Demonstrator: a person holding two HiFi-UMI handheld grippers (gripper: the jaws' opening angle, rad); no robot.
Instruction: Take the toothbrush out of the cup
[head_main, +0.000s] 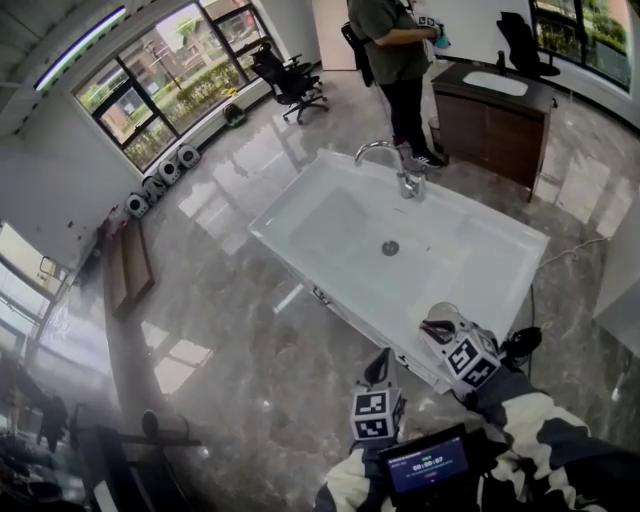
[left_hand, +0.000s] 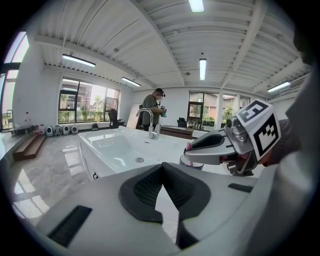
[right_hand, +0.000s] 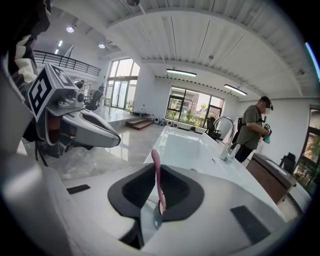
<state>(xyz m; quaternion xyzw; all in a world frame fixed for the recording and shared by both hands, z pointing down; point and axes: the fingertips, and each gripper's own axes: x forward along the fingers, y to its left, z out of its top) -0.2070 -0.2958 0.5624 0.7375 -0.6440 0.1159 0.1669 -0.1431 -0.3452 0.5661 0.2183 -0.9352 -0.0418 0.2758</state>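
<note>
A pink toothbrush (right_hand: 156, 175) stands upright between the pads of my right gripper (right_hand: 156, 167), which is shut on its handle. Just below the jaws shows the rim of a clear cup (right_hand: 155, 219). In the head view the cup (head_main: 443, 313) sits on the near right corner of the white sink counter (head_main: 300, 235), with my right gripper (head_main: 436, 330) right over it. From the left gripper view the cup (left_hand: 192, 161) sits under the right gripper's jaws. My left gripper (left_hand: 162, 166) is shut with nothing in it and hovers off the counter's near edge (head_main: 380, 366).
A chrome faucet (head_main: 400, 165) and a drain (head_main: 390, 247) mark the basin. Behind the counter a person (head_main: 395, 60) stands beside a dark cabinet (head_main: 495, 115). An office chair (head_main: 290, 80) and a wooden bench (head_main: 128, 265) stand on the marble floor at the left.
</note>
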